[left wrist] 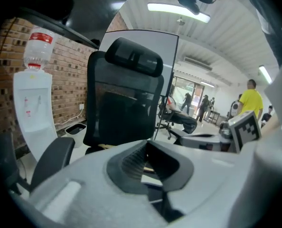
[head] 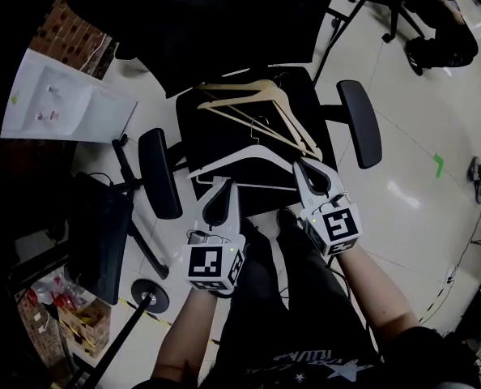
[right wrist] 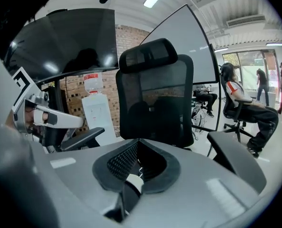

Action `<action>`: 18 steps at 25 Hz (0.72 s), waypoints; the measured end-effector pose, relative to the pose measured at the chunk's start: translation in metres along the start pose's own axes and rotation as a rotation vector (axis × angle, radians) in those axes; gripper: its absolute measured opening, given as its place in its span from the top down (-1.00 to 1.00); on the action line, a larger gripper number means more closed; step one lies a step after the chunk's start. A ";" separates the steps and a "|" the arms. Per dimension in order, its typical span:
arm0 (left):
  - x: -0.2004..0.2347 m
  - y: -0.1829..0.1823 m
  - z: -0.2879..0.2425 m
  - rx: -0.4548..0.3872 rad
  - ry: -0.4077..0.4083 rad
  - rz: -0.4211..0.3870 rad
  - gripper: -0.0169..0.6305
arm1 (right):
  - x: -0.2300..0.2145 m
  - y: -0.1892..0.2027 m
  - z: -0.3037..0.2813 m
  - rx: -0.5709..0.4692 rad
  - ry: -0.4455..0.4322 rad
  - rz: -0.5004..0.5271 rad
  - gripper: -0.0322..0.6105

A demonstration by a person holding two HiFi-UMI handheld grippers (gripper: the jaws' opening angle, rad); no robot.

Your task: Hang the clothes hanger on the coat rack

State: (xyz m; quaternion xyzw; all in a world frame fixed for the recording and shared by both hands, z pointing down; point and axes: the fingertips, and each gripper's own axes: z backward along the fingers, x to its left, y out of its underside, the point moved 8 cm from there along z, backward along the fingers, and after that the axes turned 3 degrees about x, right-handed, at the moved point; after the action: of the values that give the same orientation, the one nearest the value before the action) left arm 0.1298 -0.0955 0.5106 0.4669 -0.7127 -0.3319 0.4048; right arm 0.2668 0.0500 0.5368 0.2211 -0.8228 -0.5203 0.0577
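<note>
Two pale wooden hangers (head: 261, 104) and a white hanger (head: 249, 162) lie on the seat (head: 212, 132) of a black office chair in the head view. My left gripper (head: 221, 183) hovers over the seat's front edge, its tips together just above the white hanger's bar. My right gripper (head: 303, 164) points at the right ends of the hangers, its jaws also together. In the left gripper view the left gripper (left wrist: 147, 142) faces the chair's backrest (left wrist: 126, 103). Through the right gripper (right wrist: 137, 140) a bit of white hanger shows below, not gripped.
The chair's armrests (head: 159, 173) (head: 360, 124) flank the seat. A white water dispenser (head: 62, 100) stands at the left by a brick wall. A black pole with a round base (head: 150, 296) stands at lower left. More chairs and people (right wrist: 240, 103) are farther off.
</note>
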 end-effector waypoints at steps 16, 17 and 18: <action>0.023 0.089 -0.056 0.163 -0.014 0.042 0.93 | -0.017 0.101 -0.051 0.240 -0.020 0.055 0.87; 0.025 0.092 -0.060 0.167 -0.011 0.047 0.93 | -0.017 0.106 -0.056 0.257 -0.025 0.063 0.85; 0.026 0.096 -0.063 0.173 -0.010 0.048 0.93 | -0.017 0.110 -0.060 0.272 -0.033 0.069 0.84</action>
State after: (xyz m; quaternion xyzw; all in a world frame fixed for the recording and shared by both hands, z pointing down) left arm 0.1420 -0.0927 0.6274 0.4811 -0.7517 -0.2617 0.3674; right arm 0.2685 0.0466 0.6630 0.1901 -0.8937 -0.4052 0.0314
